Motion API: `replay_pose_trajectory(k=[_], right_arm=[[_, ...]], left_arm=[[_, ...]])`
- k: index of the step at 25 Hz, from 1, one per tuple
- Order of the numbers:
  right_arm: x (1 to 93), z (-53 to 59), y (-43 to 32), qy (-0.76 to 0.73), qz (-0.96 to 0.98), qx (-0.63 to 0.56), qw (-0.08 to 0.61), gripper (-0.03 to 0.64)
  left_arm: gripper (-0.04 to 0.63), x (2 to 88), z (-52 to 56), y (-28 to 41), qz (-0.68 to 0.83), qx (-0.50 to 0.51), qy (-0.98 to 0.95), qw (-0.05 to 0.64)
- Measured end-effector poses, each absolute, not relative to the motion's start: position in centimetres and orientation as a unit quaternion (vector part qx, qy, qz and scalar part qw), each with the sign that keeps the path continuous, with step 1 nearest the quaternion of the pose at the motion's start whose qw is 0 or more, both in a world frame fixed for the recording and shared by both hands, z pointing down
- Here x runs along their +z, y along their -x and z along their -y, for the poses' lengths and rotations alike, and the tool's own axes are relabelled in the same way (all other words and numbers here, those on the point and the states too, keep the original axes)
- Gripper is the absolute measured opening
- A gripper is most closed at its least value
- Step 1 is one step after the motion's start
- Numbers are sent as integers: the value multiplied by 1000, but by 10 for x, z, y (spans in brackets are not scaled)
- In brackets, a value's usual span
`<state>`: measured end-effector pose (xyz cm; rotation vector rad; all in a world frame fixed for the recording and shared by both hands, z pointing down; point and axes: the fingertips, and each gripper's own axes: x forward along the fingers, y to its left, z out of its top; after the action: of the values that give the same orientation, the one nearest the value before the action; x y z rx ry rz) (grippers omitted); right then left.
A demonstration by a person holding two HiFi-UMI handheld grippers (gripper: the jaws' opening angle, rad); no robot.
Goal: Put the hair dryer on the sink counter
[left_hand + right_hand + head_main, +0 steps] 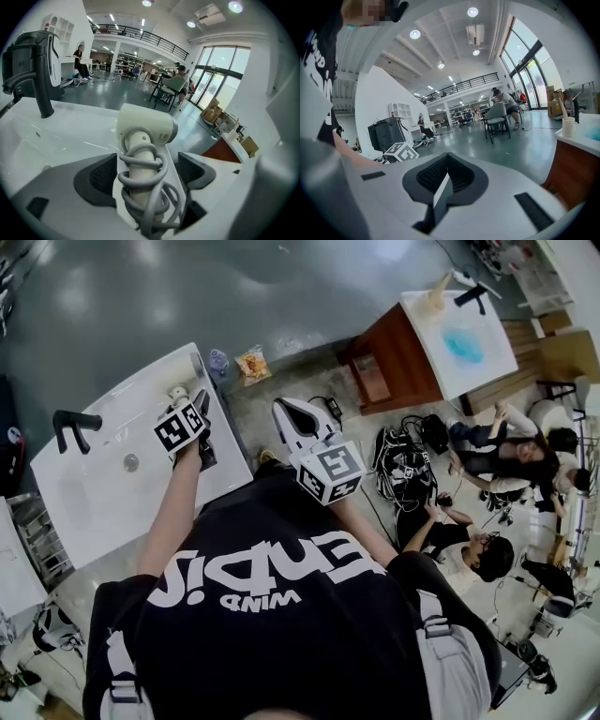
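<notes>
Hair dryer (146, 127): between the left gripper's (147, 172) jaws, handle nearest the camera, head pointing away, apparently resting on the white tabletop (70, 133). Jaws spread wide, a gap on either side of the handle, pads off it. Probably light, rigid, smooth plastic, and slippery at the rounded head. Best taken at the handle, where the coiled grey cord (140, 187) adds bulk and friction, though loose loops could shift or snag. Only in the left gripper view: cord wraps, pad gaps. Only in the head view: basin (94, 484) left of that gripper, right gripper (292, 418) well off the tabletop. Right gripper view: jaws together, nothing between.
</notes>
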<state>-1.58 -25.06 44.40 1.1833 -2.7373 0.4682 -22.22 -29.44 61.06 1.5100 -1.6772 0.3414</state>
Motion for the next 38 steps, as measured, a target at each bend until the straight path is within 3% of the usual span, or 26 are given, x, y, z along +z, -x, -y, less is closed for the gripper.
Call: replay_pose_trajectory(k=[14, 17, 23, 29, 38], right_arm=[[444, 247, 16, -393, 904, 155, 63, 18], [445, 247, 18, -391, 905, 156, 64, 18], [445, 248, 21, -388, 906, 156, 66, 18], [444, 248, 20, -388, 907, 153, 67, 18], [435, 245, 21, -380, 912, 144, 62, 18]], left_arm=[[388, 547, 275, 228, 646, 103, -660, 369], [234, 537, 267, 223, 634, 105, -673, 366], [29, 523, 260, 219, 624, 98, -685, 364], [20, 510, 251, 206, 593, 82, -709, 372], [20, 448, 235, 170, 525, 44, -795, 301]])
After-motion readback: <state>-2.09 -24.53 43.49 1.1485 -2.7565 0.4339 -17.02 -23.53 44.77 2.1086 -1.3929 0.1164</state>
